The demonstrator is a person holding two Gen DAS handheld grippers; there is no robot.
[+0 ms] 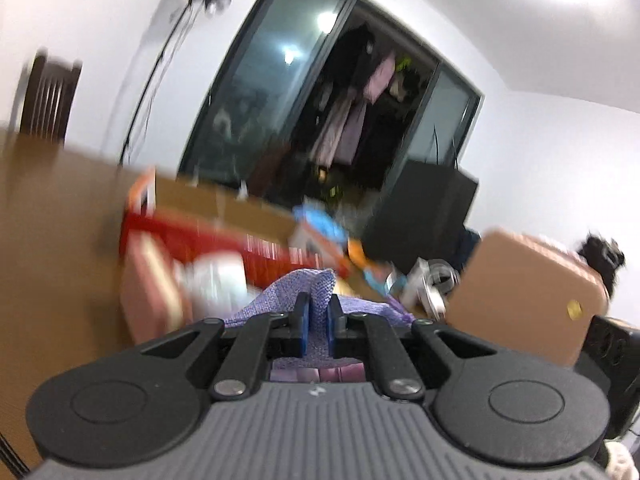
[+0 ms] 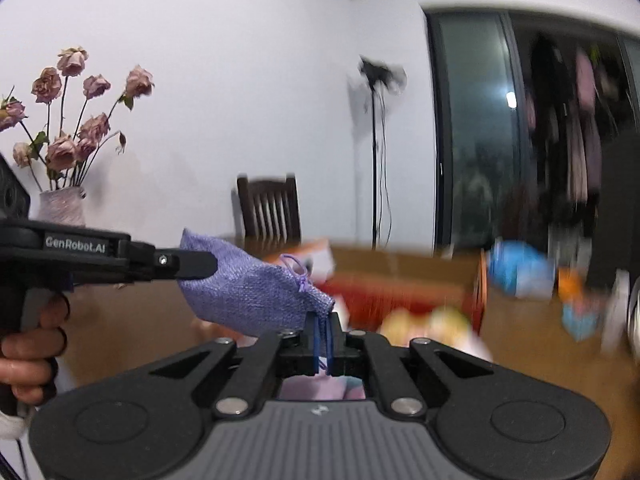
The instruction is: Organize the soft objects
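A purple woven drawstring pouch (image 2: 248, 296) hangs in the air between my two grippers, above the brown table. My left gripper (image 1: 319, 312) is shut on one end of the pouch (image 1: 304, 292); it also shows from the side in the right wrist view (image 2: 200, 267), gripping the pouch's left end. My right gripper (image 2: 323, 340) is shut on the pouch's lower right corner, near its knotted purple cord (image 2: 298, 270). The pouch is stretched between them.
A red box (image 1: 224, 240) and a pink container (image 1: 148, 292) stand on the table (image 1: 60, 216), blurred. A brown cardboard box (image 1: 524, 288) is at the right. Blue and orange items (image 2: 520, 268) lie further back. A vase of dried roses (image 2: 60, 204) and a chair (image 2: 268, 208) stand by the wall.
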